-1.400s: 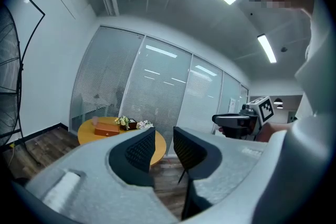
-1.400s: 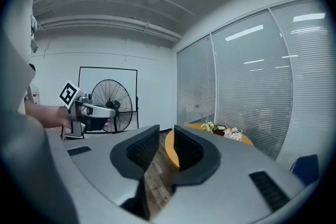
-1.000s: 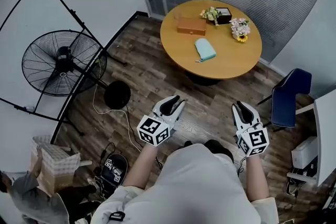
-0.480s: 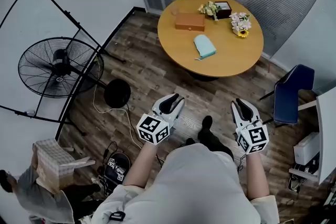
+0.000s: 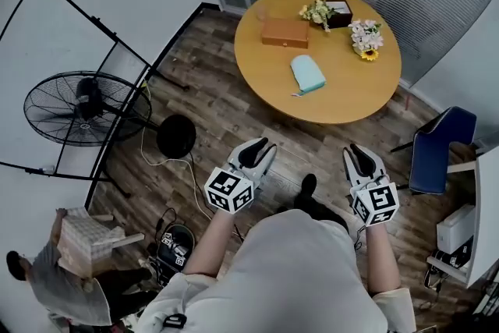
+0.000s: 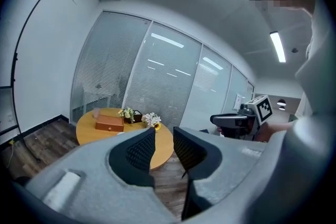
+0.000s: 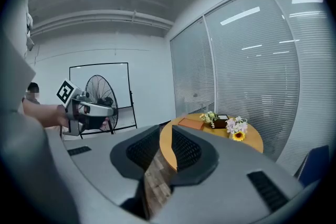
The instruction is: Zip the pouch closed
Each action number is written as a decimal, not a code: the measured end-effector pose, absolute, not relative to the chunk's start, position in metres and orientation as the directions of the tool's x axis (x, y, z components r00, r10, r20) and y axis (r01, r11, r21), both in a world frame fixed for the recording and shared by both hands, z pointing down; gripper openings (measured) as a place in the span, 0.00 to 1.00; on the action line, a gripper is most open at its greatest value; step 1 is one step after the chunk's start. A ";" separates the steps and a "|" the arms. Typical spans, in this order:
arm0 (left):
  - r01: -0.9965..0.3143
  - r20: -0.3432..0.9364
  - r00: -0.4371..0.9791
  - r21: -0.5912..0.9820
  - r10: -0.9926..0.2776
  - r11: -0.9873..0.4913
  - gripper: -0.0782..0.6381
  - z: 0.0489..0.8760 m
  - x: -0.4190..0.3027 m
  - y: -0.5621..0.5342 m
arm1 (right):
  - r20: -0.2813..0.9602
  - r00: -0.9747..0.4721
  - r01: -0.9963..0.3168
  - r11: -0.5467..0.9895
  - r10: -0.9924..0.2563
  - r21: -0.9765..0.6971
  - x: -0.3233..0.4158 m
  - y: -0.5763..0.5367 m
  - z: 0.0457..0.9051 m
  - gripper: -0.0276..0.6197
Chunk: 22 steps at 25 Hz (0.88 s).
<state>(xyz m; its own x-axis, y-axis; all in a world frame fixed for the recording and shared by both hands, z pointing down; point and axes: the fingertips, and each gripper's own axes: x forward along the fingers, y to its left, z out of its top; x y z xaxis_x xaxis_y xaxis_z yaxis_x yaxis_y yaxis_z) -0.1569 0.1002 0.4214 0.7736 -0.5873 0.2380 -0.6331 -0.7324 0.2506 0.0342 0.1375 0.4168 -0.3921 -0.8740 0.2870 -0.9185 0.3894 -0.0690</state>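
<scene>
A light blue pouch [image 5: 308, 74] lies flat near the middle of the round wooden table [image 5: 343, 93], its zip pull trailing toward the near edge. Both grippers hang in the air over the wood floor, well short of the table. My left gripper [image 5: 263, 144] is open, with a narrow gap and nothing between its jaws; the left gripper view [image 6: 164, 140] looks toward the table [image 6: 89, 124]. My right gripper [image 5: 354, 150] is open and empty too; in the right gripper view [image 7: 167, 139] the table edge [image 7: 253, 140] shows past the jaws.
On the table's far side stand a brown box [image 5: 284, 33], a dark box [image 5: 340, 12] and two flower bunches [image 5: 366, 39]. A floor fan [image 5: 82, 109] and black frame are at left, a blue chair [image 5: 437, 148] at right. A person [image 5: 54, 288] crouches bottom left.
The view has closed in on the table, which now looks larger and nearer. Both grippers have travelled forward with the body, jaws unchanged. A shoe has stepped into view between them.
</scene>
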 end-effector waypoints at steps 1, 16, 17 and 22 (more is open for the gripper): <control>-0.635 0.243 0.772 0.251 -0.588 -0.730 0.26 0.423 -0.153 0.092 | 0.290 -0.397 -0.917 0.394 -0.871 -0.071 0.038 0.128 0.418 0.15; -0.682 0.312 0.728 0.238 -0.610 -0.692 0.26 0.439 -0.098 -0.005 | 0.335 -0.492 -0.866 0.490 -0.804 -0.098 0.084 0.012 0.447 0.15; -0.684 0.318 0.726 0.238 -0.610 -0.690 0.26 0.440 -0.094 -0.008 | 0.338 -0.498 -0.863 0.496 -0.798 -0.100 0.087 0.008 0.449 0.15; -0.691 0.339 0.719 0.253 -0.607 -0.677 0.26 0.447 -0.084 -0.025 | 0.351 -0.511 -0.854 0.509 -0.785 -0.107 0.095 -0.014 0.456 0.15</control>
<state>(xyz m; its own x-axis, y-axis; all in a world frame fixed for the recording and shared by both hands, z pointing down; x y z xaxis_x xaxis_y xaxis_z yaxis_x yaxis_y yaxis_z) -0.0837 -0.0248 0.4471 0.7187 -0.6073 0.3386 -0.6912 -0.6767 0.2534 0.0953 -0.0138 0.4561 -0.5112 -0.7848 0.3505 -0.8543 0.5086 -0.1072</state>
